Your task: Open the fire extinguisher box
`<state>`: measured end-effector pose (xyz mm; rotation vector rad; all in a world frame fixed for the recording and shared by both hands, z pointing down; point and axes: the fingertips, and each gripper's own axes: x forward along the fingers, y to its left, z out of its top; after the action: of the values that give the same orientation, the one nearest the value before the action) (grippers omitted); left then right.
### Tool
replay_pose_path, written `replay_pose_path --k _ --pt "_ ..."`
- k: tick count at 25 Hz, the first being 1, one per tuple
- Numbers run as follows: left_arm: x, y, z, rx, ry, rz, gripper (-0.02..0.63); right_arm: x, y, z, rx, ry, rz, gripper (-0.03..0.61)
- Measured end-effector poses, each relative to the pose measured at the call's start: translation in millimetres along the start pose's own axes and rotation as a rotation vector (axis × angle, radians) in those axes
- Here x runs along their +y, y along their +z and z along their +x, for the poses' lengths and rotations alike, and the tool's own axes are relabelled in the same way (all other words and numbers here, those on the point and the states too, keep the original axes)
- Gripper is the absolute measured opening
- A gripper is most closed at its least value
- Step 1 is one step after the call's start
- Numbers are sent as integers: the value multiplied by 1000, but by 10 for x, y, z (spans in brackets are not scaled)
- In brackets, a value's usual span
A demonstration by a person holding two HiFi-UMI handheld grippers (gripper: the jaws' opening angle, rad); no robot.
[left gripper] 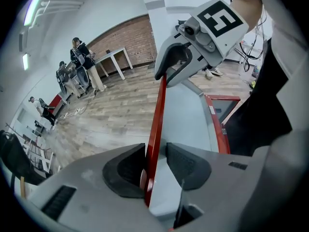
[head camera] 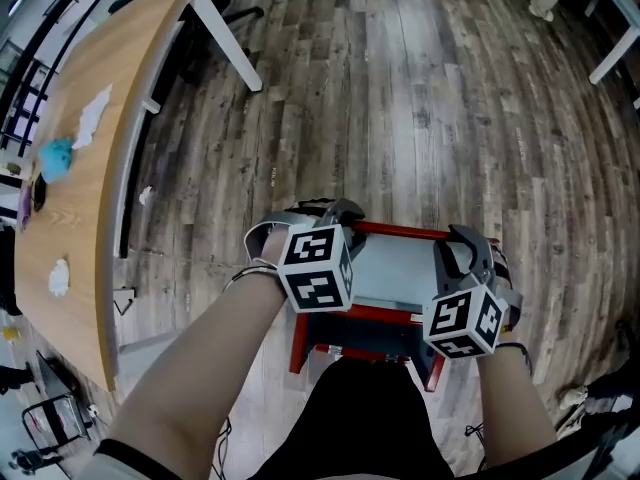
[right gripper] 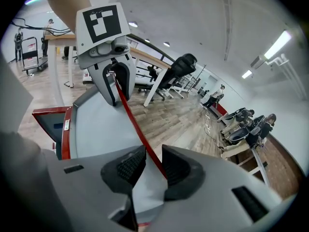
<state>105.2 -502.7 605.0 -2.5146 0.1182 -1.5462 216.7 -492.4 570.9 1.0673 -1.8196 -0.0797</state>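
pinches the red rim (left gripper: 159, 105) of the lid (head camera: 395, 268) between the pads (left gripper: 126, 170) of the left gripper (left gripper: 155, 150): one pad flat on the red, the other seemingly touching too, with just a sliver of grey showing beside it. clamps the same rim in the right gripper (right gripper: 153, 151) as well, the red strip crossing that gap at a slant from one pad to the other. no finger spread wide, none empty.

outward from the fingers: rim straight from one gripper to the other, long axis across the person's front, one grip near each end, so neither hand nearer than the other. grey lid panel reaching from that rim back toward the person, down to the red frame of the fire extinguisher box (head camera: 298, 346), set on the plank floor (head camera: 400, 88) just in front of the person. wooden table (head camera: 90, 168) well apart from the box, on the left gripper's side.

likely calls for swinging both ends together about the lid's near edge; risks twisting the thin panel, or slipping the slanted right grip, if one side leads.
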Motion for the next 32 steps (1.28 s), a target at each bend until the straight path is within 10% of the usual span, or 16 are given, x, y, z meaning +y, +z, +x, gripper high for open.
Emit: replay_pose_path --k 19,32 --pt "37 21 -41 -25 103 47 126 -14 9 2 -20 -38 -123 97" --pt "25 94 -391 -30 500 149 127 -10 28 -222 5 -76 -256 97"
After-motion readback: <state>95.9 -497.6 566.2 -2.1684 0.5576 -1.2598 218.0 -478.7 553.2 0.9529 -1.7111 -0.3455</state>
